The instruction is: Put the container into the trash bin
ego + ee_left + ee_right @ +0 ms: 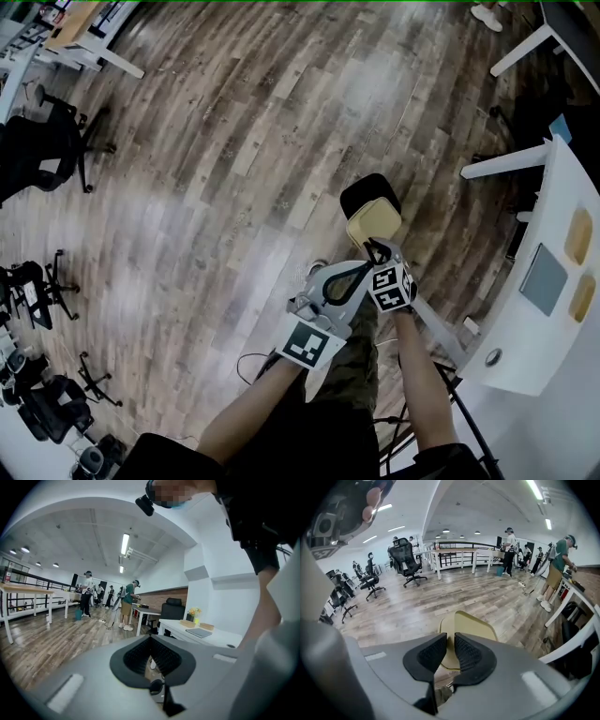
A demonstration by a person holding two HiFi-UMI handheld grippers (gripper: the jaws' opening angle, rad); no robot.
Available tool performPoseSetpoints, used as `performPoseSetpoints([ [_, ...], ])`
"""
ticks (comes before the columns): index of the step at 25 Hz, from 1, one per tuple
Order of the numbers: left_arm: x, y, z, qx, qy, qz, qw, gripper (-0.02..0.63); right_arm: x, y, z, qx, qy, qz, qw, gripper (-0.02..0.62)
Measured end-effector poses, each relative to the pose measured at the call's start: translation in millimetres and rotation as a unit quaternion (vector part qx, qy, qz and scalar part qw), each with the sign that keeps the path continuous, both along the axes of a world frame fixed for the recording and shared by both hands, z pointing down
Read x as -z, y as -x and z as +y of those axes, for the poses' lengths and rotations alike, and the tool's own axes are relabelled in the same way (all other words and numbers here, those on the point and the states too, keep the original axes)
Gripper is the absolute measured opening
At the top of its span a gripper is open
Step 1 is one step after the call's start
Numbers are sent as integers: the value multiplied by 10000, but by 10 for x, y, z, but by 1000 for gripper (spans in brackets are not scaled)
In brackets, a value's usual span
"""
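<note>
Over at the left a black office chair (42, 150) stands on the wood floor, well apart from the person. The left gripper (150, 640) has its jaw tips drawn together with nothing between them. Just beside it, the right gripper (450, 641) is nipped tight on the rim of the pale yellow container (373, 223), which hangs tilted right over the black trash bin (366, 190), with the white desk (525, 347) to the right
</note>
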State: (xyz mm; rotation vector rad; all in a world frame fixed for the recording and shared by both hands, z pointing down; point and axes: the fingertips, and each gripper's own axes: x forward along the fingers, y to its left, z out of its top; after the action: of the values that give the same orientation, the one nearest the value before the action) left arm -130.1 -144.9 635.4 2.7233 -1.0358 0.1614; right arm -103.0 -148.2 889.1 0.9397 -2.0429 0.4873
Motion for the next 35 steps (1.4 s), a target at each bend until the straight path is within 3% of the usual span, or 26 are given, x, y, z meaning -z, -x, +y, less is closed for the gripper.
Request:
performPoseSetpoints([
  [10,-434,-31,26,140,-28,63,9999,-9,-808,46,86,188,332,91,9992,69],
  [19,-938,-164,154,19,298,28,9996,-9,-1410,21,88,195,505,127,9985,69],
  [35,-1312,-227,168,225,527,28,9983,-9,-1758,-37,-33,448,562,160,9973,69],
])
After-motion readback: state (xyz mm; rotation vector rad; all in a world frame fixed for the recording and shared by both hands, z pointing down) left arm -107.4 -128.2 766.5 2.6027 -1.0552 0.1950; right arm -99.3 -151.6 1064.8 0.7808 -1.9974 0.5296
